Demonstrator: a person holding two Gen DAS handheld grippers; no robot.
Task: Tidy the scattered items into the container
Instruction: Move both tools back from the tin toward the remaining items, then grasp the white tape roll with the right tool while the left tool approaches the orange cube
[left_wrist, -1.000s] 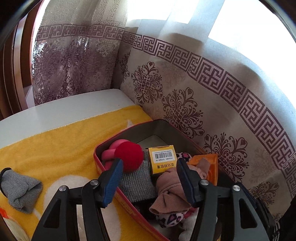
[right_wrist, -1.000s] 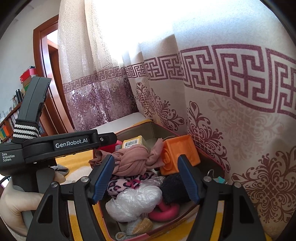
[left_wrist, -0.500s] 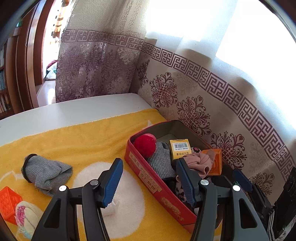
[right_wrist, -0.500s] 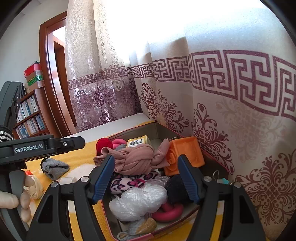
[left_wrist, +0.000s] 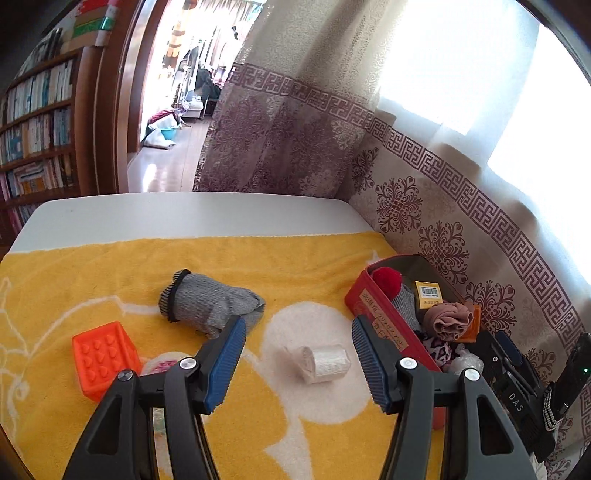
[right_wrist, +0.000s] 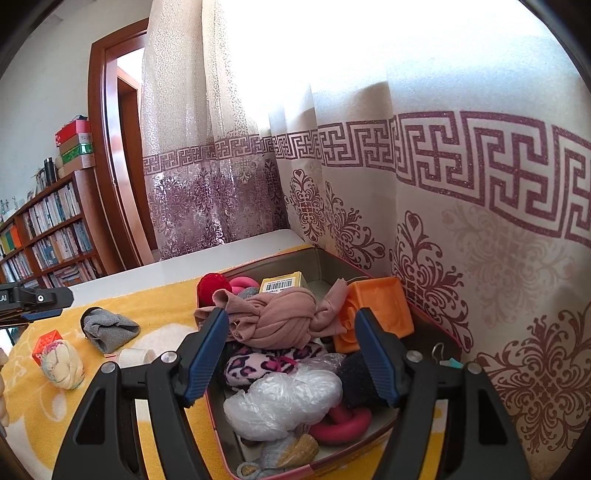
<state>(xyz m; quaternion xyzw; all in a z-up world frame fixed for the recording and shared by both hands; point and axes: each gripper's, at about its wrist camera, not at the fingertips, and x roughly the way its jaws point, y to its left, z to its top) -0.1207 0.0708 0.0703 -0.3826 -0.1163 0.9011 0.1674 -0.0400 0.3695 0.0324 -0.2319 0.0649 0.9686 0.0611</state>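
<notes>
Scattered items lie on the yellow towel (left_wrist: 110, 266) in the left wrist view: at the far left an orange studded block (left_wrist: 105, 358), next a grey sock (left_wrist: 208, 304) with a dark cuff, then a small white roll (left_wrist: 325, 363) lying on a pale patch of the towel. The left gripper (left_wrist: 297, 363) hangs above that roll with its blue-padded fingers (left_wrist: 225, 363) parted and nothing between them; the pads touch no item. To the right stands the red container (left_wrist: 380, 325), set against the patterned curtain (left_wrist: 443, 229) and already crowded with a red ball (left_wrist: 386, 280), a yellow barcoded box (left_wrist: 428, 293) and a pink knotted cloth (left_wrist: 448, 319). In the right wrist view, the right gripper (right_wrist: 290, 354) sits over the container's near end, fingers spread wide and empty, framing the pink cloth, a leopard-print piece (right_wrist: 266, 363) and a clear plastic bundle (right_wrist: 284, 400) below.
</notes>
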